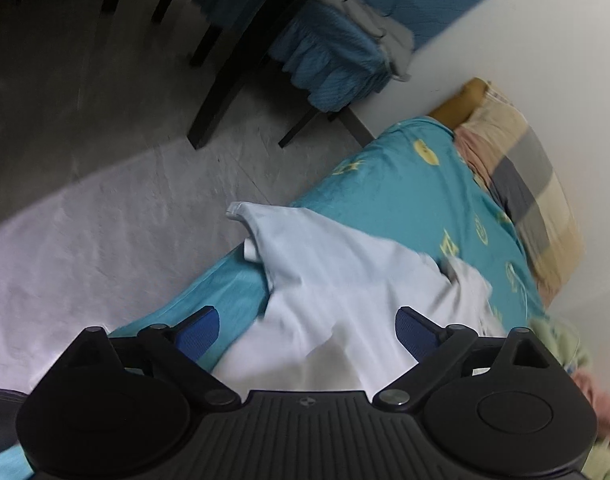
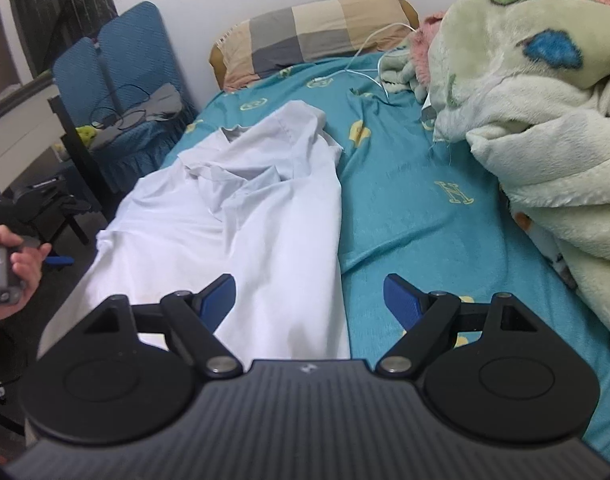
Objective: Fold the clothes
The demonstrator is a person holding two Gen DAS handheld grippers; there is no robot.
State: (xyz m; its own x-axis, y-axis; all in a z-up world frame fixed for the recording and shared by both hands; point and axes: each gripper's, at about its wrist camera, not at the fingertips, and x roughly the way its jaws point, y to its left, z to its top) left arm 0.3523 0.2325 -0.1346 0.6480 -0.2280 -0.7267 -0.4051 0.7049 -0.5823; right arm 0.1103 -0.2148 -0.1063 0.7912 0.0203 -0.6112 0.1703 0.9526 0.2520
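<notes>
A white shirt (image 2: 241, 216) lies rumpled on the teal bedsheet (image 2: 417, 208), its collar toward the pillow and its left part hanging over the bed's edge. My right gripper (image 2: 309, 296) is open and empty, just above the shirt's near hem. My left gripper (image 1: 307, 328) is open and empty above the shirt (image 1: 345, 288) at the bed's side, where a sleeve tip (image 1: 241, 212) sticks out over the floor. In the right wrist view the left hand and its gripper handle (image 2: 9, 264) are at the far left.
A green plush blanket (image 2: 545, 120) is heaped on the bed's right side. A checked pillow (image 2: 313, 32) lies at the head, with a white cable (image 2: 369, 60) near it. A blue-covered chair (image 2: 121, 92) stands beside the bed. Grey floor (image 1: 105, 200) lies to the left.
</notes>
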